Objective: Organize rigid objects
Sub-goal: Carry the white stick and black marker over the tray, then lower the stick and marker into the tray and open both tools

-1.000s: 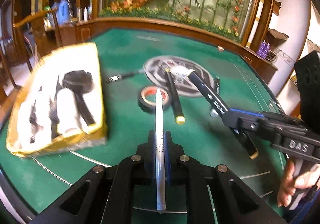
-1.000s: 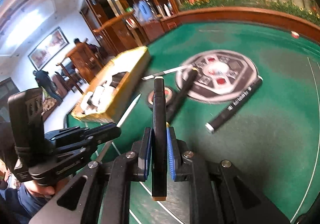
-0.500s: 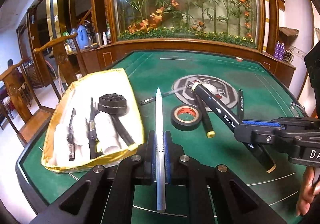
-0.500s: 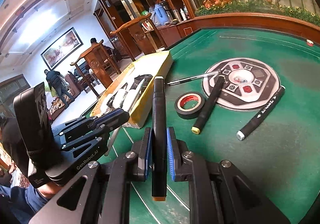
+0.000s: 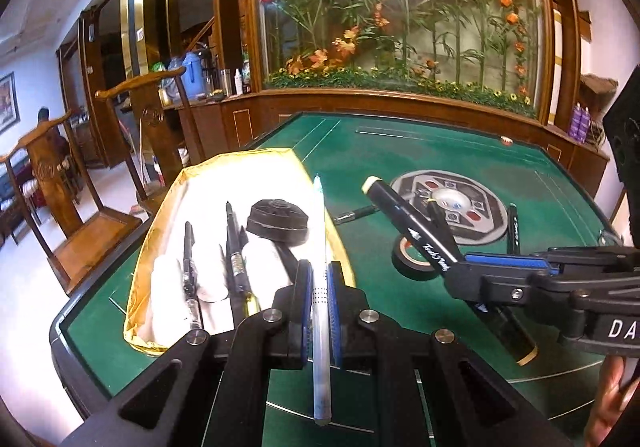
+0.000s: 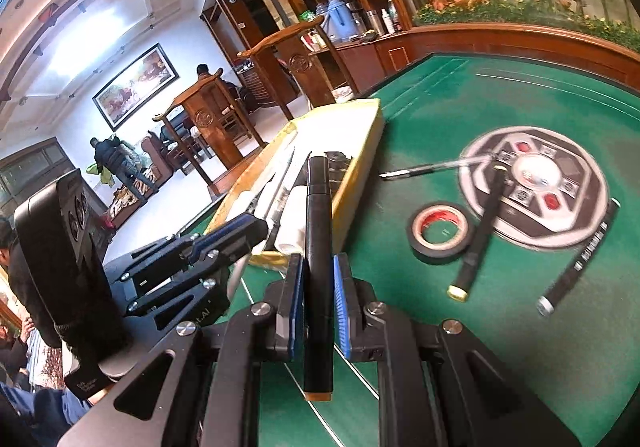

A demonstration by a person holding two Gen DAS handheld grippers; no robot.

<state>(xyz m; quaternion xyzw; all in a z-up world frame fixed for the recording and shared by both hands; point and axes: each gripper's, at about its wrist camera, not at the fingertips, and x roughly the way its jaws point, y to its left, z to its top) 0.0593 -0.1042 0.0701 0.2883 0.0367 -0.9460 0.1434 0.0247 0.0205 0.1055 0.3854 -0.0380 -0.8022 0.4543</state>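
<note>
Both grippers carry loads toward the yellow tray (image 5: 168,207), the left gripper (image 5: 319,289) clamped on a silver pen (image 5: 320,247) and the right gripper (image 6: 318,287) on a black marker (image 6: 318,247), while pens and rolls already lie inside and, on the green table (image 6: 520,347), a tape roll (image 6: 440,233), two markers and a thin pen (image 6: 424,169) wait.

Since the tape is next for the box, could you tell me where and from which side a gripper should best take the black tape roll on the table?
The black tape roll lies flat on the green table, hole up. I would come from above, one finger in the hole and one outside, pinching the wall on the side facing away from the yellow-capped marker, which lies close beside it.
</note>
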